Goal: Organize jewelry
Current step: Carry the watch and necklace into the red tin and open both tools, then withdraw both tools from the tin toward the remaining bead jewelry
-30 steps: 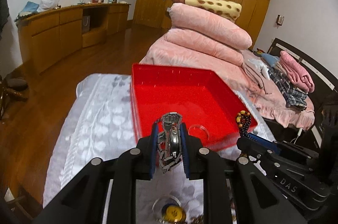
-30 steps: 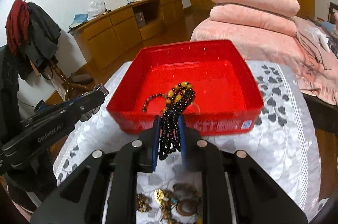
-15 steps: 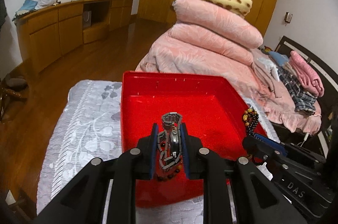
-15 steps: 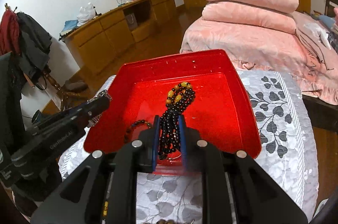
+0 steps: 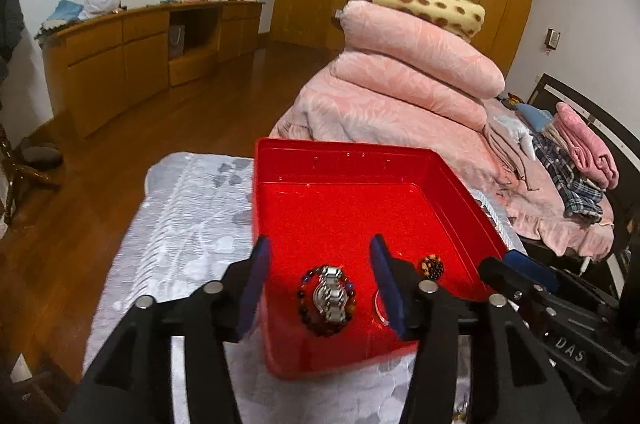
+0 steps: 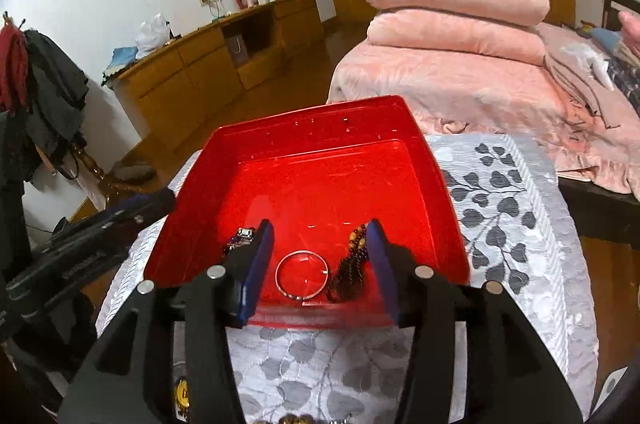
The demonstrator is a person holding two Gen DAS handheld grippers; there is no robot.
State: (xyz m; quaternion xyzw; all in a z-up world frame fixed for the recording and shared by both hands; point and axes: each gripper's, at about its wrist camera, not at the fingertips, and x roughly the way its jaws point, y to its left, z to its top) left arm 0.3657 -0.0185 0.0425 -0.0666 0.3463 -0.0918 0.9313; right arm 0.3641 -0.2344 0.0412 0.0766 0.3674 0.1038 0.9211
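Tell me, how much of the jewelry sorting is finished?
Done: a metal watch, a beaded bracelet, a bangle and dark beads lie in the red tray. In hand: nothing; both grippers are opening, empty. Left: a few pieces on the cloth.

The tray (image 5: 360, 159) is glossy red plastic, smooth, with small reflections on its floor. In it, the watch (image 5: 330, 294) has a polished metal band of links, and the bangle (image 6: 302, 274) is thin shiny metal. The bead necklace (image 6: 352, 270) looks of dark glossy beads. The tablecloth (image 6: 512, 224) is silvery cloth with a woven leaf pattern. The dresser (image 5: 132, 43) is varnished wood.
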